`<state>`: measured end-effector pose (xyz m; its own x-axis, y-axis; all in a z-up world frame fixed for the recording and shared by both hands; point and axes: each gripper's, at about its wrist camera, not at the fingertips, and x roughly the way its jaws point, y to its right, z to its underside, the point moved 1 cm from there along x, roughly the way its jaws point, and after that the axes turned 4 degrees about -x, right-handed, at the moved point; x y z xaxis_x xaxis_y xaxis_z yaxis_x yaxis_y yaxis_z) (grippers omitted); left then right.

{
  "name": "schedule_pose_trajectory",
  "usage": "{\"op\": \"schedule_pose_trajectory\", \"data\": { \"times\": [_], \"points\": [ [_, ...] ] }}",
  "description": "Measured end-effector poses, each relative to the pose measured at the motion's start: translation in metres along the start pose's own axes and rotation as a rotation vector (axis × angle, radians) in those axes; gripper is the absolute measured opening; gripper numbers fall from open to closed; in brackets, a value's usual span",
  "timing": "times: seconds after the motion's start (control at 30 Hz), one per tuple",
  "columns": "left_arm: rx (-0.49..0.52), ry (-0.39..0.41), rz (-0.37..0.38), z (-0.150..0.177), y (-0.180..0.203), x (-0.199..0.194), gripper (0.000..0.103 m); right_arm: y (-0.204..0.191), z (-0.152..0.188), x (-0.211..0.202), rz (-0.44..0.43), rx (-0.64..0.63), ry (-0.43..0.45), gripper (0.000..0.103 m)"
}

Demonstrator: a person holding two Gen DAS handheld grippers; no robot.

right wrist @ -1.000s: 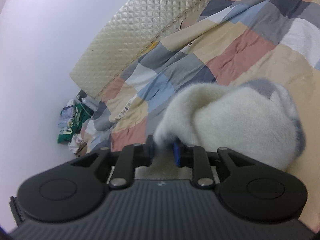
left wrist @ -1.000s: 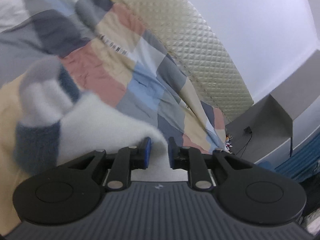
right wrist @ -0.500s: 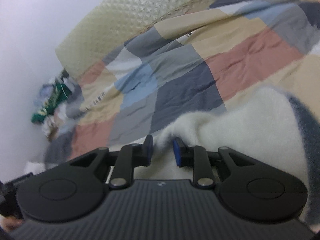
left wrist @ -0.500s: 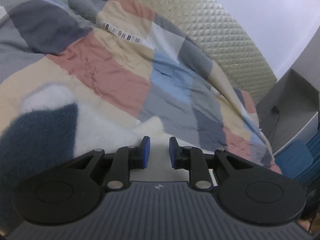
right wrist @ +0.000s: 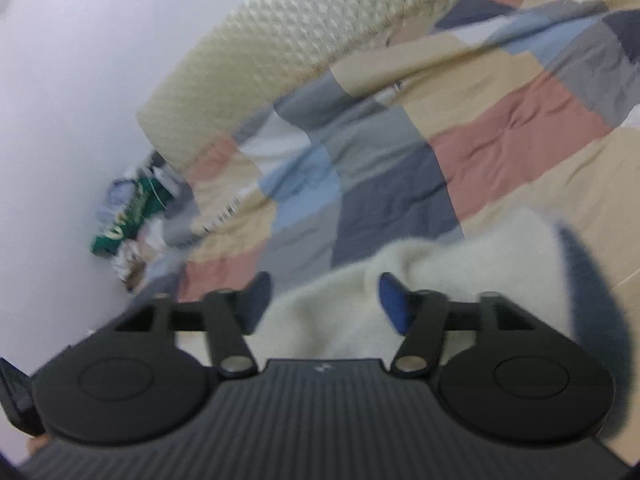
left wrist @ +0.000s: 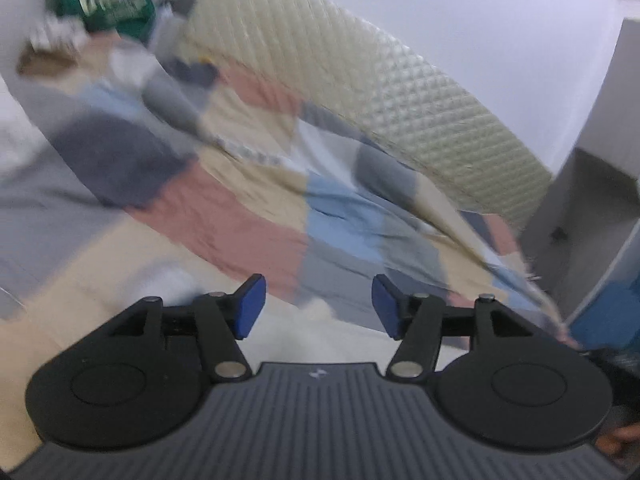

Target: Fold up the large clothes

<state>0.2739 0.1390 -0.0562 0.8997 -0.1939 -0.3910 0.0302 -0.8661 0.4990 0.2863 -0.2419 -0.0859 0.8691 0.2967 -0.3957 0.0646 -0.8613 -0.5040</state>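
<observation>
the left gripper [left wrist: 318,304] stands released, its jaws just sprung apart, the blue pads [left wrist: 251,306] wide of each other with nothing pressed between them; a bit of the fluffy white garment [left wrist: 320,312] lies low in the gap, clear of both pads. the right gripper [right wrist: 320,304] is likewise released, jaws just opened, and the same white garment [right wrist: 460,280] with a dark blue-grey band lies under and between its fingers, touched by neither pad as far as the blur allows. beyond both claws spreads the patchwork quilt [right wrist: 500,148] of pink, beige, blue and grey squares. farther out stands the cream quilted headboard [left wrist: 380,92], against a pale wall [right wrist: 80,60]. ahead-left of the right gripper a heap of green and white stuff [right wrist: 128,216] lies by the wall.
</observation>
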Motion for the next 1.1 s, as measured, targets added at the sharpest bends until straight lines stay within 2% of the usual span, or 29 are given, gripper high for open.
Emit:
{"op": "schedule_pose_trajectory", "data": {
  "times": [0.07, 0.17, 0.3, 0.37, 0.47, 0.6, 0.7, 0.83, 0.87, 0.9, 0.97, 1.0, 1.03, 1.1],
  "points": [
    [0.007, -0.005, -0.055, -0.001, -0.008, -0.003, 0.066, 0.002, -0.005, -0.019, 0.058, -0.017, 0.042, 0.076],
    [-0.046, -0.048, -0.108, 0.005, -0.027, 0.001, 0.066, 0.018, -0.011, -0.039, 0.175, 0.001, 0.069, 0.08],
    [-0.093, -0.075, -0.123, 0.011, -0.04, 0.012, 0.066, 0.045, -0.011, -0.039, 0.279, 0.082, 0.033, 0.085],
    [-0.086, -0.067, -0.126, 0.012, -0.039, 0.01, 0.066, 0.055, -0.008, -0.033, 0.284, 0.122, 0.013, 0.085],
    [-0.071, -0.045, -0.156, 0.011, -0.038, 0.009, 0.067, 0.061, -0.003, -0.019, 0.239, 0.149, -0.024, 0.085],
    [-0.076, -0.005, -0.226, 0.01, -0.041, 0.005, 0.073, 0.057, 0.004, 0.001, 0.278, 0.081, -0.061, 0.085],
    [-0.077, -0.053, -0.226, 0.012, -0.044, 0.014, 0.073, 0.059, 0.008, 0.011, 0.278, 0.07, -0.073, 0.084],
    [-0.039, -0.122, -0.26, 0.018, -0.044, 0.026, 0.071, 0.056, 0.007, 0.008, 0.266, 0.055, -0.071, 0.063],
    [-0.036, -0.136, -0.265, 0.019, -0.044, 0.027, 0.065, 0.055, 0.006, 0.006, 0.264, 0.047, -0.07, 0.055],
    [-0.033, -0.149, -0.267, 0.019, -0.044, 0.029, 0.059, 0.053, 0.005, 0.004, 0.262, 0.044, -0.066, 0.051],
    [-0.045, -0.161, -0.259, 0.018, -0.046, 0.028, 0.032, 0.05, 0.002, -0.003, 0.248, 0.046, -0.049, 0.04],
    [-0.049, -0.159, -0.257, 0.018, -0.046, 0.027, 0.024, 0.048, 0.0, -0.007, 0.242, 0.038, -0.037, 0.038],
    [-0.048, -0.142, -0.257, 0.015, -0.043, 0.024, 0.019, 0.044, -0.002, -0.01, 0.236, 0.022, -0.023, 0.036],
    [-0.02, -0.09, -0.248, 0.007, -0.033, 0.016, 0.015, 0.035, -0.008, -0.018, 0.219, -0.011, 0.016, 0.034]
  ]
}}
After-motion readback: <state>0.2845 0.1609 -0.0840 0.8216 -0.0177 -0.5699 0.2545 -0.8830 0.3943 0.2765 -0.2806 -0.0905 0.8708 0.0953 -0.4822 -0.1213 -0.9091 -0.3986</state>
